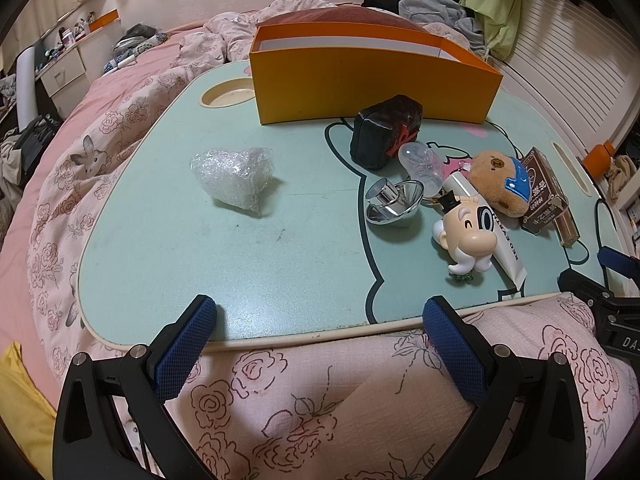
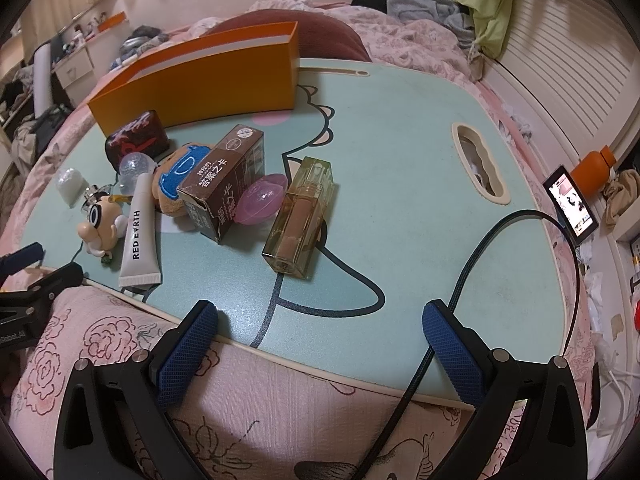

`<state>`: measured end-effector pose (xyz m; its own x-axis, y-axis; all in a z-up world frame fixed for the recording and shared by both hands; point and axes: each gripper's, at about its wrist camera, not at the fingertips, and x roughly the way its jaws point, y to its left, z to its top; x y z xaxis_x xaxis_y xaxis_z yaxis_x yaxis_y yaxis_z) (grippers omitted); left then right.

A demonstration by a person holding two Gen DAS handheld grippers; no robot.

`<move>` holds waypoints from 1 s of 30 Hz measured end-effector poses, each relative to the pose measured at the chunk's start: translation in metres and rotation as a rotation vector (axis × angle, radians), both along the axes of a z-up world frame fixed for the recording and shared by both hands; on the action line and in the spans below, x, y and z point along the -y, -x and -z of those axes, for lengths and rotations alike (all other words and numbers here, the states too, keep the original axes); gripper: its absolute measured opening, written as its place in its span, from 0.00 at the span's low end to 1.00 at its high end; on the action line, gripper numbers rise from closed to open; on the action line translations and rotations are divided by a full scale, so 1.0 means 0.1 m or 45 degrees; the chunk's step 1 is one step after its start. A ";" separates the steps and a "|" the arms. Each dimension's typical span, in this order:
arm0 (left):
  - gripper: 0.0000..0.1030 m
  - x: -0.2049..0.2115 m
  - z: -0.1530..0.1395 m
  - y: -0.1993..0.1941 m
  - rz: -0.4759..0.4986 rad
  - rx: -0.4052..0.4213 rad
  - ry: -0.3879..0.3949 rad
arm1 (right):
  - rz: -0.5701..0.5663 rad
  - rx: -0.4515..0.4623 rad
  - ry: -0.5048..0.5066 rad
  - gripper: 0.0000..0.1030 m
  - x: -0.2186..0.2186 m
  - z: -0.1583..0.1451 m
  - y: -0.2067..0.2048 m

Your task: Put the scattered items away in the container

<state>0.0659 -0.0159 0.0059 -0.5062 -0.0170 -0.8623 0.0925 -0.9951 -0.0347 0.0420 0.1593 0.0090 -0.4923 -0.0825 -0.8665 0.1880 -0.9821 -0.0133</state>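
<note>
Both my hand-held grippers hang open and empty at the near edge of the bench, with the scattered items lying ahead of them.

My left hand-held gripper (image 1: 320, 332) has its jaws spread wide, holding nothing; my right hand-held gripper (image 2: 320, 334) is the same. The orange container (image 1: 372, 80) stands open at the far side of the bench (image 1: 160, 220). A bubble-wrap bundle (image 1: 234, 178) lies alone, well apart from the cluster: a dark pouch (image 1: 384, 132) just beside the container, a chrome knob (image 1: 390, 202), a cartoon head figure (image 1: 466, 236) touching a white tube (image 2: 140, 236), a plush toy (image 1: 502, 182), a brown box (image 2: 228, 184), a pink capsule (image 2: 260, 200), and a clear bottle (image 2: 300, 220) nearest my right side.
</note>
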 end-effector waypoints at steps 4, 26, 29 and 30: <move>1.00 0.00 0.00 0.00 0.000 0.000 0.000 | -0.001 0.003 0.000 1.00 0.00 0.00 0.00; 1.00 0.02 -0.06 -0.02 0.047 -0.015 -0.061 | -0.019 -0.034 0.027 0.93 -0.01 -0.03 -0.03; 1.00 0.09 -0.21 -0.08 0.071 -0.083 -0.092 | -0.031 -0.072 0.061 0.80 -0.03 -0.09 -0.08; 1.00 0.13 -0.27 -0.09 0.079 -0.110 -0.107 | -0.030 -0.090 0.076 0.80 -0.05 -0.11 -0.09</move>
